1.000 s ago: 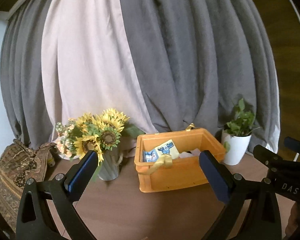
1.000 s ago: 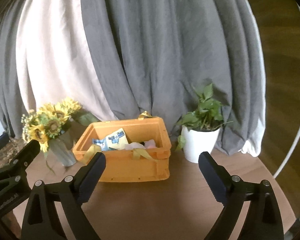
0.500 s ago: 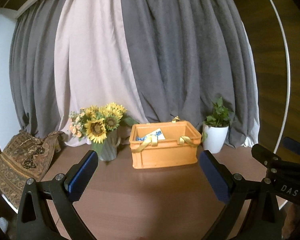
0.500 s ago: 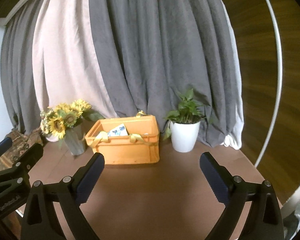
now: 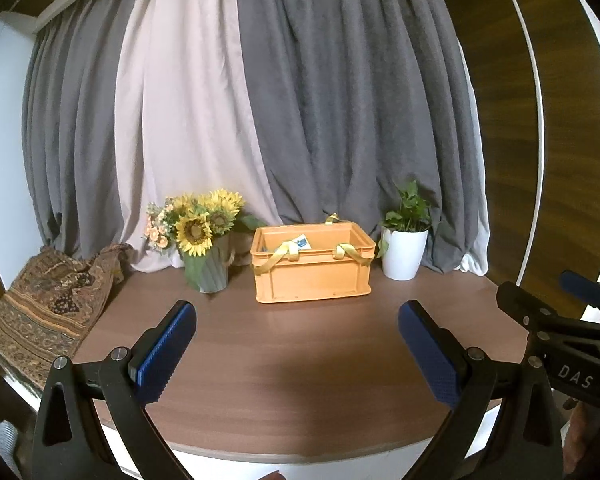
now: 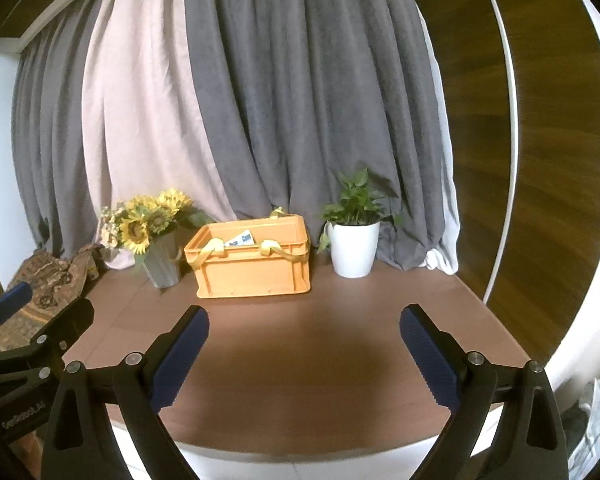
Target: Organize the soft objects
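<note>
An orange crate [image 5: 312,276] [image 6: 254,270] stands at the back of the round brown table [image 5: 300,380]. Yellow straps [image 5: 278,258] hang over its front rim, and a blue-and-white packet [image 5: 302,242] shows inside. My left gripper [image 5: 298,348] is open and empty, held back above the table's near edge. My right gripper [image 6: 304,350] is open and empty too, to the right of the left one. The rest of the crate's contents are hidden by its wall.
A vase of sunflowers [image 5: 204,240] stands left of the crate and a white potted plant [image 5: 404,248] right of it. A patterned brown cloth [image 5: 48,304] lies over the table's left edge. Grey and pink curtains hang behind.
Both grippers have pulled back from the crate, which now looks smaller and farther away. More of the table shows. Both stay open and empty.
</note>
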`<state>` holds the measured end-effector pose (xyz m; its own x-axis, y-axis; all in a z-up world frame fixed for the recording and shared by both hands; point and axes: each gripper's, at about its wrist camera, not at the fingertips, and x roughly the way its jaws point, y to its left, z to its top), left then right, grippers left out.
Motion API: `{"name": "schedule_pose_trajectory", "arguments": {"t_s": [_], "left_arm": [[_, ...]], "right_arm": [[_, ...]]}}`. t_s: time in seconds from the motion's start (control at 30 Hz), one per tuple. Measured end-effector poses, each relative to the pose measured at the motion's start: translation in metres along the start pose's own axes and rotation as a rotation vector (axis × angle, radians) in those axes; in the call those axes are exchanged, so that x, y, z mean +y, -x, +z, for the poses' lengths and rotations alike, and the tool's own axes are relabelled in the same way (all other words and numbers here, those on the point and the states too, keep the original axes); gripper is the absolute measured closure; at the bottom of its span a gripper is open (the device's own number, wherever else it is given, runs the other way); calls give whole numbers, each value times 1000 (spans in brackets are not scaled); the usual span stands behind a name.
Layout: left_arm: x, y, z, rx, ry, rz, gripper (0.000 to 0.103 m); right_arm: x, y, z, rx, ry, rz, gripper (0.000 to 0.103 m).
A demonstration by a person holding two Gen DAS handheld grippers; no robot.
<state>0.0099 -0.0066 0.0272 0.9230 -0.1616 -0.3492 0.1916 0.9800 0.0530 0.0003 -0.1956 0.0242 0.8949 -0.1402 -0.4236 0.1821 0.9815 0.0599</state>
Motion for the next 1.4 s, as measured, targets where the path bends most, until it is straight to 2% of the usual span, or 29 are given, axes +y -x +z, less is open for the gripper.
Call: {"name": "schedule_pose_trajectory", "arguments": {"t_s": [0.57, 1.4], "left_arm": [[-12, 23, -2, -13, -8, 13, 0], [-3, 33, -3, -15, -1, 36, 0]], "right_arm": [[-6, 28, -9, -18, -2, -14, 5], [-6, 37, -8, -33, 13, -5, 5]]}}
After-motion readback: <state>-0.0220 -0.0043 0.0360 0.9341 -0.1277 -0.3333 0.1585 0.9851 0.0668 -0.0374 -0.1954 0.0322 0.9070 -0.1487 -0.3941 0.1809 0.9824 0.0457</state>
